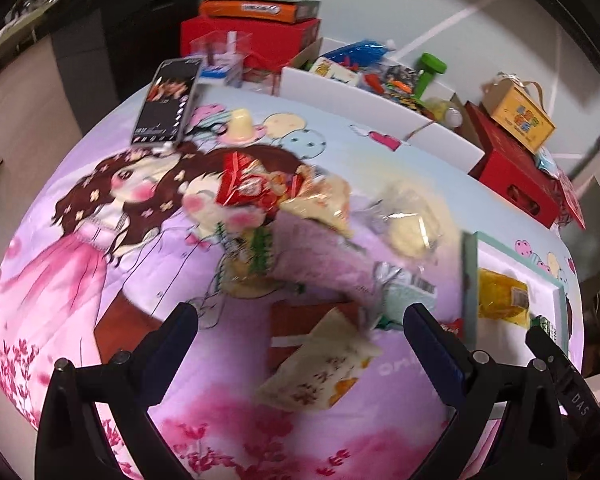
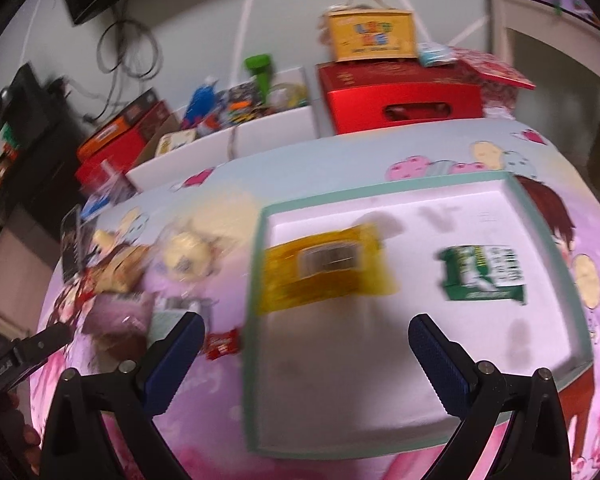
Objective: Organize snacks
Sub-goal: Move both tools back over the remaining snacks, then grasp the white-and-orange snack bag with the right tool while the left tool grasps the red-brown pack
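Your tray (image 2: 548, 240) on the surface (image 1: 60, 300) holds two snacks: yellow packet (image 2: 324, 272), green packet (image 2: 484, 272). The pile (image 1: 300, 208) beside it is left. Left gripper (image 1: 300, 320) and right gripper (image 2: 306, 336) gape empty.

yellow packet (image 2: 324, 272): glossy plastic film | tablecloth (image 1: 80, 280): matt printed cloth | tray (image 2: 420, 360): matt white
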Demonstrator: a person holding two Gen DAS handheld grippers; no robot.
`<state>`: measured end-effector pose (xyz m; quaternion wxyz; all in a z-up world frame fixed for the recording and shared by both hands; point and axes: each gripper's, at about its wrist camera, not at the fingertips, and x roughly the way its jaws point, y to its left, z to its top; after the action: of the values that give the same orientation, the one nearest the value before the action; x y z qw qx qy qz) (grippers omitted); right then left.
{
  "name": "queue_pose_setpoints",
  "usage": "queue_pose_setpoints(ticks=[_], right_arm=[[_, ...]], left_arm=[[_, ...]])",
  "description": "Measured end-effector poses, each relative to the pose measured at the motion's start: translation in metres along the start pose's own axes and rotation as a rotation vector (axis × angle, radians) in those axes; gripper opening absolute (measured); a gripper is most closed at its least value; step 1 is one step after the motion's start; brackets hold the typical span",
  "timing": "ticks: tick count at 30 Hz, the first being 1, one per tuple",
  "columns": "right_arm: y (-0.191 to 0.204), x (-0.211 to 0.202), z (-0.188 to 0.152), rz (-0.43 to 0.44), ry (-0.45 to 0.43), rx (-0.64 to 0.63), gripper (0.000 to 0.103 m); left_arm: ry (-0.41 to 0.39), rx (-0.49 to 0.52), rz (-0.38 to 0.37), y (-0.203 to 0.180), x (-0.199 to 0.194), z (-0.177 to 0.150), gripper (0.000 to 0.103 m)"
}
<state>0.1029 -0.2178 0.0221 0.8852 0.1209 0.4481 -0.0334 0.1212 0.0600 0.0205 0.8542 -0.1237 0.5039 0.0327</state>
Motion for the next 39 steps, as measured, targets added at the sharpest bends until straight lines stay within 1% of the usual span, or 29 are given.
queue_pose_setpoints(ticks=[8, 13, 19, 22, 28, 34, 39], right_arm=[[0.045, 0.013, -0.021, 0.031, 0.055, -0.103, 0.103], [0.057, 0.016, -0.032, 0.039, 0.072, -0.127, 0.103], [0.077, 0.024, -0.042, 0.073, 0.107, -0.163, 0.103], [0.091, 0.026, -0.048, 0.085, 0.114, -0.192, 0.103], [0.114, 0.029, -0.056, 0.121, 0.127, -0.218, 0.103], [0.135, 0.036, -0.063, 0.160, 0.147, -0.222, 0.103], [0.154, 0.041, -0.069, 0.185, 0.156, -0.239, 0.103]], left_arm=[[0.044, -0.020, 0.003, 0.017, 0.008, -0.021, 0.102], [0.065, -0.039, 0.015, 0.026, 0.014, -0.028, 0.102], [0.076, -0.094, 0.048, 0.046, 0.021, -0.027, 0.102], [0.075, -0.113, 0.048, 0.054, 0.022, -0.025, 0.102], [0.091, -0.112, 0.045, 0.063, 0.027, -0.022, 0.102], [0.100, -0.121, 0.092, 0.082, 0.033, -0.021, 0.102], [0.101, -0.157, 0.099, 0.099, 0.034, -0.020, 0.102]])
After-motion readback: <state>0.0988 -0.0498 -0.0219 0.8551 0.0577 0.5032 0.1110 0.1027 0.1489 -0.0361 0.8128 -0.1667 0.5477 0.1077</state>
